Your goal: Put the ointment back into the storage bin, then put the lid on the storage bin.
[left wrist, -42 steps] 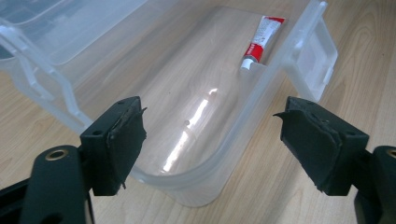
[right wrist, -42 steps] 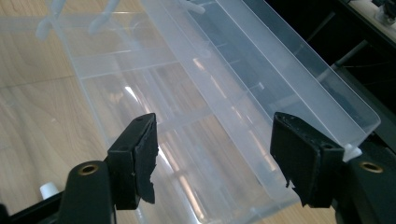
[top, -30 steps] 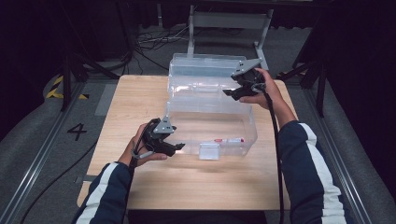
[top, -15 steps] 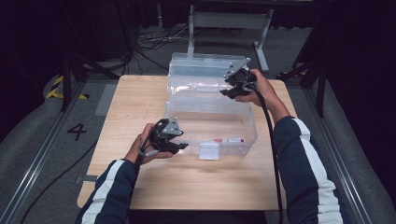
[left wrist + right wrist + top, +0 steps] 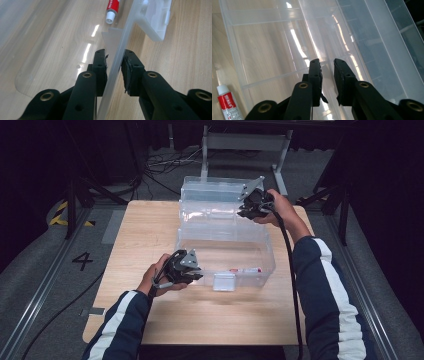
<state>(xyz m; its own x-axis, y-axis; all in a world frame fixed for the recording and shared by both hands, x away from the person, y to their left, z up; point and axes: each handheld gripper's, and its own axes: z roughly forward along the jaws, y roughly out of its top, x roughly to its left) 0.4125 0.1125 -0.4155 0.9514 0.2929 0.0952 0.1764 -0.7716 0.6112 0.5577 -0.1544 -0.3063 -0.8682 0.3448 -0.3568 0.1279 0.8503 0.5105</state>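
A clear plastic box [image 5: 270,251] stands open on the wooden table [image 5: 150,235], its lid [image 5: 215,187] tipped back. A red and white tube [image 5: 245,270] lies inside by the front wall. My left gripper [image 5: 199,277] is at the box's front left corner. In the left gripper view its jaws [image 5: 115,56] have just been closing astride the front wall [image 5: 130,25]: one pad touches, the other shows a sliver of gap. My right gripper [image 5: 243,213] is at the back rim by the lid hinge. Its jaws [image 5: 327,65] have just been closing over a clear edge, contact unclear.
A white latch [image 5: 223,281] sticks out from the middle of the front wall, just right of my left gripper. The tube [image 5: 111,10] lies a short way beyond the left jaws. Cables and metal stand legs [image 5: 240,150] lie on the floor behind the table.
My left gripper slid right onto the box's front left corner. The right gripper shifted left and down onto the back rim. Both pairs of jaws have narrowed.
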